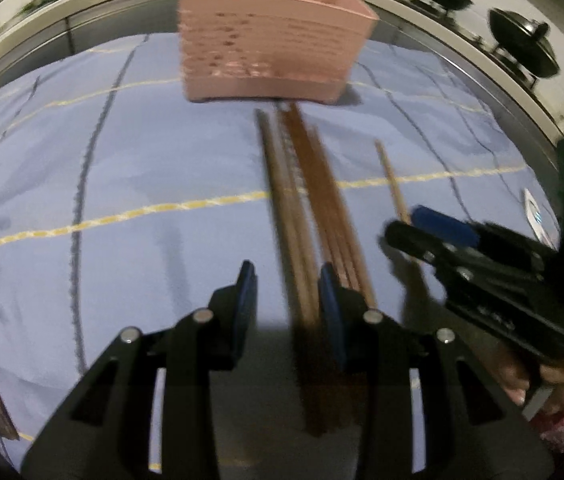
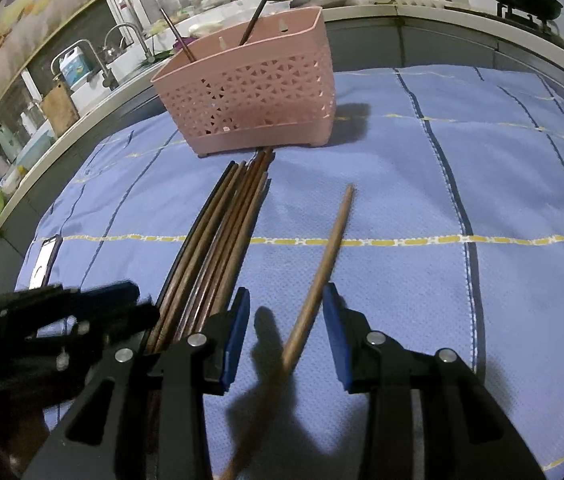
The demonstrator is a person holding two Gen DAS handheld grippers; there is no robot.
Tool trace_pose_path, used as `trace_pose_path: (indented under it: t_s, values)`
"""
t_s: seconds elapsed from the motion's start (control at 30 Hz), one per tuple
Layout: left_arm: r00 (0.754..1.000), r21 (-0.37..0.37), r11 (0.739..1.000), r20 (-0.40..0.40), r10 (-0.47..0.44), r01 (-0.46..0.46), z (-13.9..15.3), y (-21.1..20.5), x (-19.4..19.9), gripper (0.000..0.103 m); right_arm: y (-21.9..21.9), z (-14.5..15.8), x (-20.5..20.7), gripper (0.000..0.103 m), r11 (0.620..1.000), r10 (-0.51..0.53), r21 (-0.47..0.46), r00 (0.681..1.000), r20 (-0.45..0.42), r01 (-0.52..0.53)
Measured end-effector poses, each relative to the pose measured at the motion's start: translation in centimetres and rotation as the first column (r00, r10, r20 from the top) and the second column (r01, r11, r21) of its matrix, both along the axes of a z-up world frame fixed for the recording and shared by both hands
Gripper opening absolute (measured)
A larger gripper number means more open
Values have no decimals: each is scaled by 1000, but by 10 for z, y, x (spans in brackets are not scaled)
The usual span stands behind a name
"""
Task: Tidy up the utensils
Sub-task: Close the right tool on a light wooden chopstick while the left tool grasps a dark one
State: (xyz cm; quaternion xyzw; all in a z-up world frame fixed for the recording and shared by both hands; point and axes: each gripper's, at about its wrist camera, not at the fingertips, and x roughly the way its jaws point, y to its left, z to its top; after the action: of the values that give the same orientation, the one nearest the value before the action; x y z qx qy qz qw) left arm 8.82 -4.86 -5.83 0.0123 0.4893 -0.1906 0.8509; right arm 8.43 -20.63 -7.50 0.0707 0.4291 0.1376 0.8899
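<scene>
A pink perforated utensil basket (image 1: 269, 44) (image 2: 249, 96) stands on the blue cloth with two chopsticks (image 2: 259, 4) upright in it. A bundle of brown chopsticks (image 1: 306, 208) (image 2: 217, 240) lies in front of it. One lighter chopstick (image 1: 392, 182) (image 2: 328, 252) lies apart to the right. My left gripper (image 1: 288, 280) is open, low over the near end of the bundle, and also shows in the right wrist view (image 2: 93, 308). My right gripper (image 2: 286, 308) is open, with the single chopstick between its fingers; it also shows in the left wrist view (image 1: 406, 228).
A blue checked cloth (image 2: 502, 200) covers the table. A phone (image 2: 43, 262) lies at the cloth's left edge. A counter behind holds a sink tap (image 2: 93, 56), bottles and black woks (image 1: 522, 42).
</scene>
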Motion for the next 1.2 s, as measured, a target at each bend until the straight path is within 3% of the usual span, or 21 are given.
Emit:
trace_pose_path:
  t_s: [0.47, 0.73, 0.77, 0.83, 0.87, 1.2]
  values:
    - [999, 87, 995, 27, 34, -37, -4, -1, 13, 34, 0, -2, -3, 40, 997, -16, -71, 999, 37, 19]
    - [997, 204, 979, 82, 9, -26, -8, -23, 17, 35, 8, -4, -7, 40, 988, 4, -153, 997, 79, 8]
    - [996, 201, 979, 85, 10, -27, -8, -23, 18, 32, 8, -5, -7, 37, 985, 5, -171, 996, 86, 10]
    - [996, 190, 982, 92, 4, -21, -7, -22, 17, 14, 8, -5, -7, 19, 982, 15, -191, 995, 96, 3]
    - [997, 175, 984, 83, -1, -13, -7, -20, 17, 6, 7, -5, -6, 14, 983, 19, -183, 996, 90, -3]
    - [999, 116, 993, 34, 12, -16, -6, 20, -12, 7, -13, -3, -9, 10, 989, 39, -143, 999, 34, -33]
